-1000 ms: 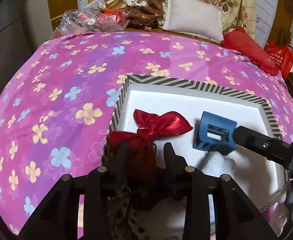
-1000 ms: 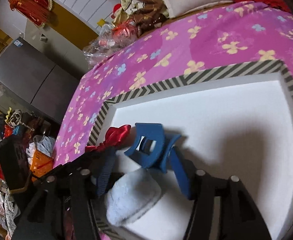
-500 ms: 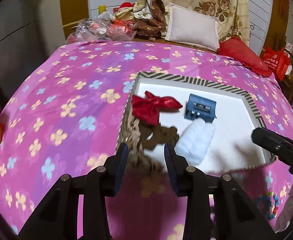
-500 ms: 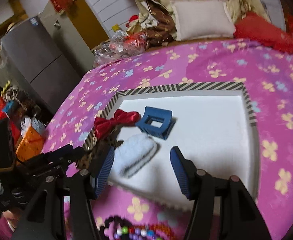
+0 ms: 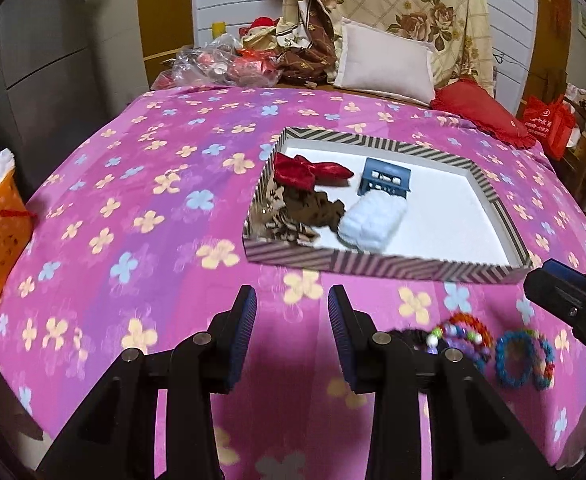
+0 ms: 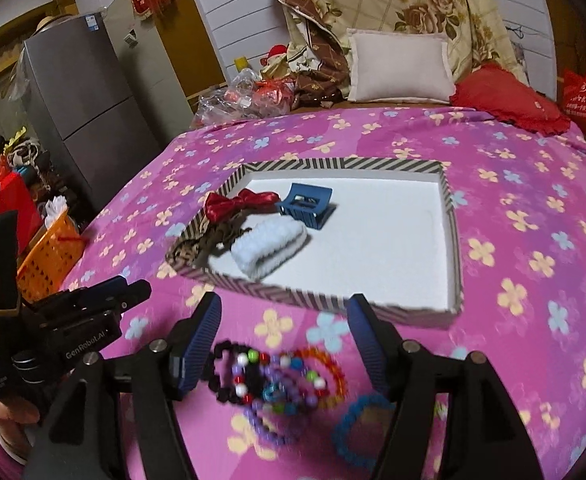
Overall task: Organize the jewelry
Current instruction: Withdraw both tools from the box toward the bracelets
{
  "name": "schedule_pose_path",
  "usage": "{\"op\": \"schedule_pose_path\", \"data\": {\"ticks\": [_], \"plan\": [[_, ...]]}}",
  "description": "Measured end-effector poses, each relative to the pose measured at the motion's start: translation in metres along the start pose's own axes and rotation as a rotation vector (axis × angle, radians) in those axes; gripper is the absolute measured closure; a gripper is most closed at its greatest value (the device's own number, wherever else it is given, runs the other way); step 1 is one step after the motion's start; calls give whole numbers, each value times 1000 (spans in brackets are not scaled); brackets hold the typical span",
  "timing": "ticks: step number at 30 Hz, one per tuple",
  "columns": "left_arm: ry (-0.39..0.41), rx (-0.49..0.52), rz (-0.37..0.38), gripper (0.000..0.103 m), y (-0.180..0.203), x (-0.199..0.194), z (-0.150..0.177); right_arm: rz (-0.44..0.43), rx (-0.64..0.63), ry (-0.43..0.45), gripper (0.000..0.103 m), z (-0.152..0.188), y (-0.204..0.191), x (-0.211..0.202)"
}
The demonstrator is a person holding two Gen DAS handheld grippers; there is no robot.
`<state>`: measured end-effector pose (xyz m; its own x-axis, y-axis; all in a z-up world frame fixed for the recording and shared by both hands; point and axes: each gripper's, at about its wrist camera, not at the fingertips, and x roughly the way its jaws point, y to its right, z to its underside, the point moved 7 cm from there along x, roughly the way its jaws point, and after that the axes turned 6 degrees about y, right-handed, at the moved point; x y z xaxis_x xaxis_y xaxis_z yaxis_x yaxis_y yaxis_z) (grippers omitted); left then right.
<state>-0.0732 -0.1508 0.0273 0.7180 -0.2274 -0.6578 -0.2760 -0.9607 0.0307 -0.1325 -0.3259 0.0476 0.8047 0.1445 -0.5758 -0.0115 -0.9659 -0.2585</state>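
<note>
L to R. Left gripper (image 5: 291,336) hangs over bare bedspread (image 5: 133,184) short of the box (image 5: 373,266): jaws partly apart, nothing btwn them, so it's free.

Box sits mid-bed w/ 4 items bunched in its near-left part: red bow (image 5: 309,170), leopard scrunchie (image 5: 297,216), white fluffy scrunchie (image 5: 373,220), blue claw clip (image 5: 385,178). The right side of the box floor is bare.

Right gripper (image 6: 285,342) is over the bracelet pile (image 6: 277,376) on the spread, just in front of the box's near wall. Its jaws have just been opening wider; they stand wide, pads clear of the beads, nothing gripped. Blue bead bracelet (image 6: 357,428) lies just right of the tangle, by the right finger.

Judged step: pick up a bracelet to go in the box. To do it well:
- Take 1 piece, not the clump; the loops overlap, so a deep bite likely drags 2-3 along. The blue 1 looks most separate.
- Come down steep, 1 pad inside the loop, 1 outside, pinch the strand.
- Beads are round and slick on soft cloth, so close slow and lift gently.
- Clear the near wall, set down in the bare right part.
</note>
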Motion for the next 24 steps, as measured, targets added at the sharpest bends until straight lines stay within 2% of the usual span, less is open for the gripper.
{"op": "schedule_pose_path", "data": {"ticks": [8, 15, 24], "plan": [[16, 3, 8, 66, 6, -18, 17, 16, -21, -3, 34, 25, -1, -22], [-36, -34, 89, 66, 11, -17, 31, 68, -49, -6, 34, 39, 13, -37], [-105, -43, 167, 66, 28, -7, 43, 42, -79, -57, 34, 63, 12, -30]]}}
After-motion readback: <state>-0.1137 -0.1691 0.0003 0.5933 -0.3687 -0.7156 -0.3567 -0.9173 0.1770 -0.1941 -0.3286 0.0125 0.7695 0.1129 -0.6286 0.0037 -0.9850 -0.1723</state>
